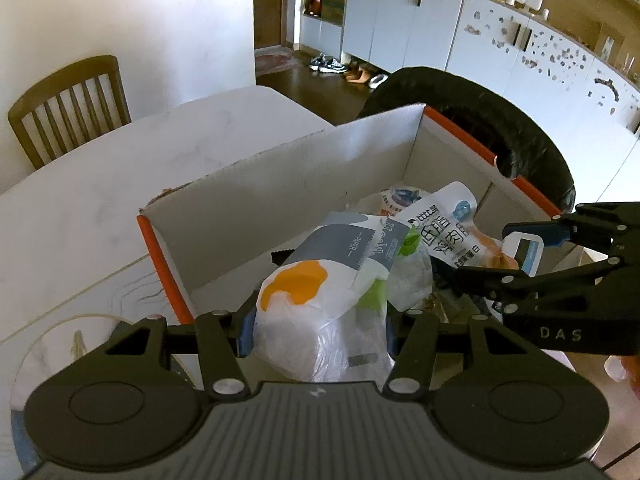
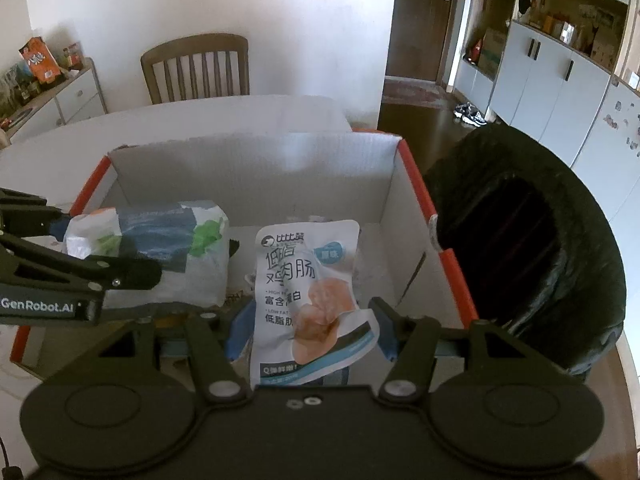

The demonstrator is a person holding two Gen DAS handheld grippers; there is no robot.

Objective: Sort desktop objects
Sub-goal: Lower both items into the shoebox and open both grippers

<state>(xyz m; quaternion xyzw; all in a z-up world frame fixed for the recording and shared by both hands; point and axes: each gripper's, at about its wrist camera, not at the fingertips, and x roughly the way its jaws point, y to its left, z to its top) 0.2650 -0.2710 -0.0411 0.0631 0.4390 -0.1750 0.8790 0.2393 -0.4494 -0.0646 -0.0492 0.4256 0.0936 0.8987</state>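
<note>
My left gripper [image 1: 320, 332] is shut on a white tissue pack [image 1: 320, 304] with orange, green and grey print, held over the near end of an open cardboard box [image 1: 280, 196] with orange edges. My right gripper [image 2: 310, 332] stands with its blue pads either side of a white chicken sausage pouch [image 2: 308, 292] over the same box [image 2: 256, 168]; the pads seem to touch its edges. The tissue pack [image 2: 168, 252] shows at left in the right wrist view, with the left gripper [image 2: 80, 276] on it. The right gripper [image 1: 532, 256] and pouch [image 1: 444, 224] show at right in the left wrist view.
The box stands on a white table [image 1: 100, 200]. A black-lined bin [image 2: 528, 240] stands right of the box. A wooden chair [image 2: 196, 68] is behind the table. More wrappers lie in the box bottom. A glass plate [image 1: 60, 344] sits left of the box.
</note>
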